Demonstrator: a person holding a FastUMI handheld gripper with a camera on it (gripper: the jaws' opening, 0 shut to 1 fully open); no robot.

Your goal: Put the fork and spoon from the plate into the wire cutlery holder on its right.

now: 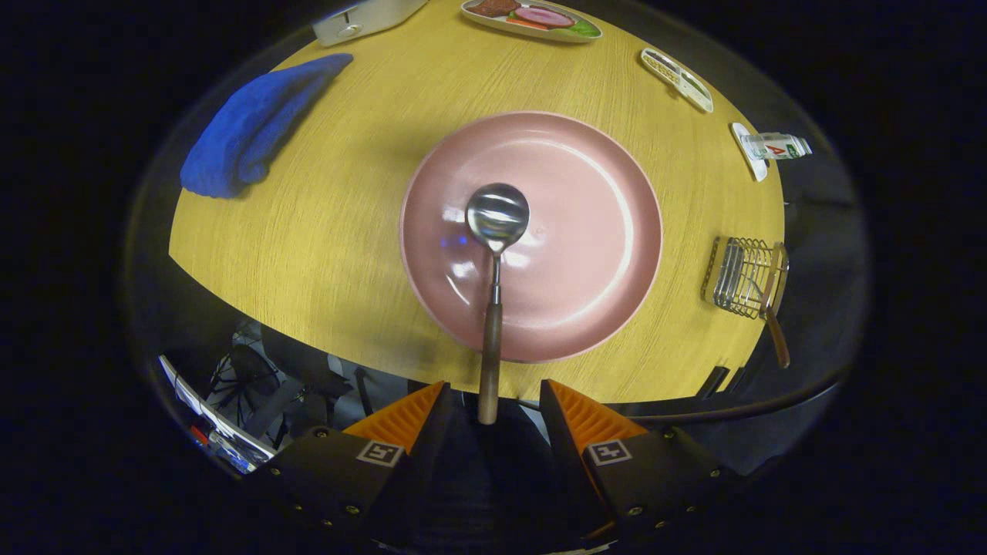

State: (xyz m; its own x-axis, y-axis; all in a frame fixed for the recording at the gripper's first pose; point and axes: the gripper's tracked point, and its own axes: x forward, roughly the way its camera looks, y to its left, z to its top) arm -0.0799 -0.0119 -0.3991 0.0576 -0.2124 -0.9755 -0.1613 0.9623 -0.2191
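Between spread fingers (pixel 491 412), spoon (pixel 494 270) handle, untouched

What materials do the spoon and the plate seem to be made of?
Spoon, lying ahead of the open gripper: shiny metal bowl with mirror reflections; brown matte handle, probably wood. Plate: pink, glossy highlights, perhaps glazed ceramic or plastic.
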